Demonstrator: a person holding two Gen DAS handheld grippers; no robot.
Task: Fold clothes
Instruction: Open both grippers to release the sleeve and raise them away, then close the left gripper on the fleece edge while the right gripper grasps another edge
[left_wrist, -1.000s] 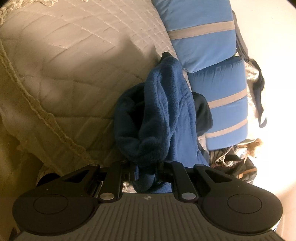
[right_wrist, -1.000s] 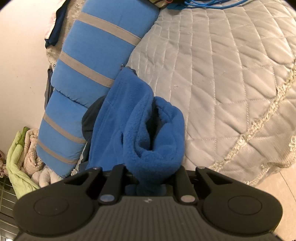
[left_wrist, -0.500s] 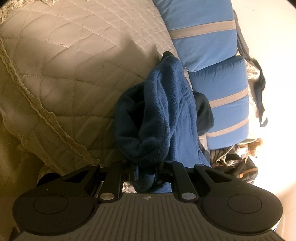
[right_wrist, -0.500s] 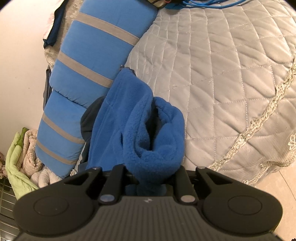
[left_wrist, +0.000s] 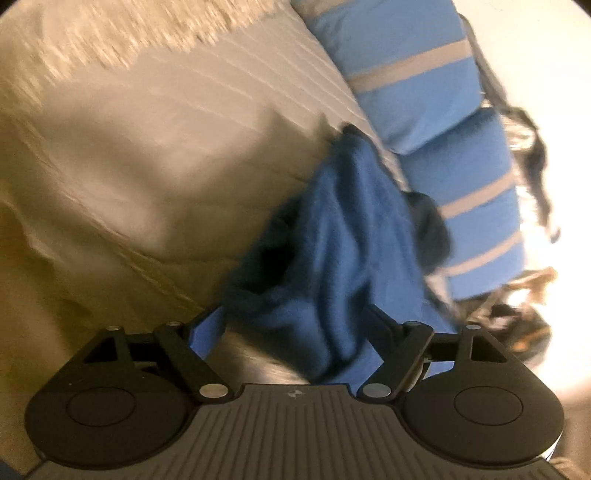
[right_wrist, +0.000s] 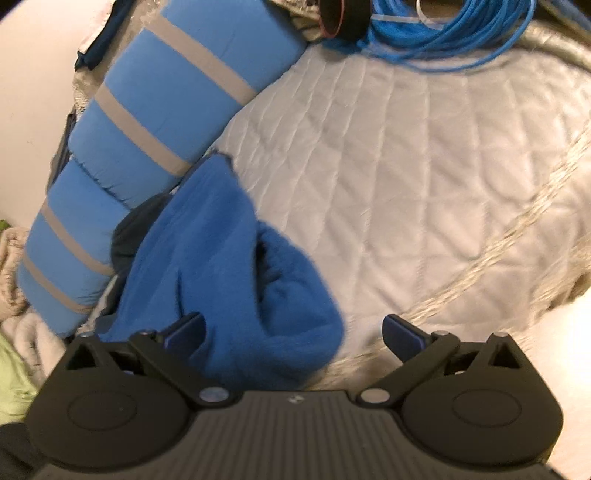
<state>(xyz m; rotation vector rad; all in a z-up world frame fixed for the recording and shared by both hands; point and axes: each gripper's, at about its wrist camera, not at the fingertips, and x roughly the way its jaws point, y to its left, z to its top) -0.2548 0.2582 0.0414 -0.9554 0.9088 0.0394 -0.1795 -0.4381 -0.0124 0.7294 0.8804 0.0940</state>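
So it's all on a bed with a quilted bedspread (right_wrist: 424, 155), pale with a lacy trim near the edge. In the right wrist view, far left, there's some green and beige laundry (right_wrist: 14, 295) piled up, then a blue pillow with grey stripes (right_wrist: 155, 122) running along the bedspread, and a coil of blue cable (right_wrist: 443, 33) at the top. The left wrist view is pretty motion-blurred, but you can make out the same bedspread (left_wrist: 166, 166) on the left and the striped pillow (left_wrist: 443, 110) on the right.

The blue fleece garment (right_wrist: 229, 277) lies bunched up on the bed right against the pillow. In the right view it drapes over the left finger of the right gripper (right_wrist: 293, 330), well clear of the right one. In the left view the fleece (left_wrist: 332, 258) sags between the fingers of the left gripper (left_wrist: 291, 325).

Compared with half a second ago, both sets of fingers were clamped on the fleece; now both are spread wide and have let go.
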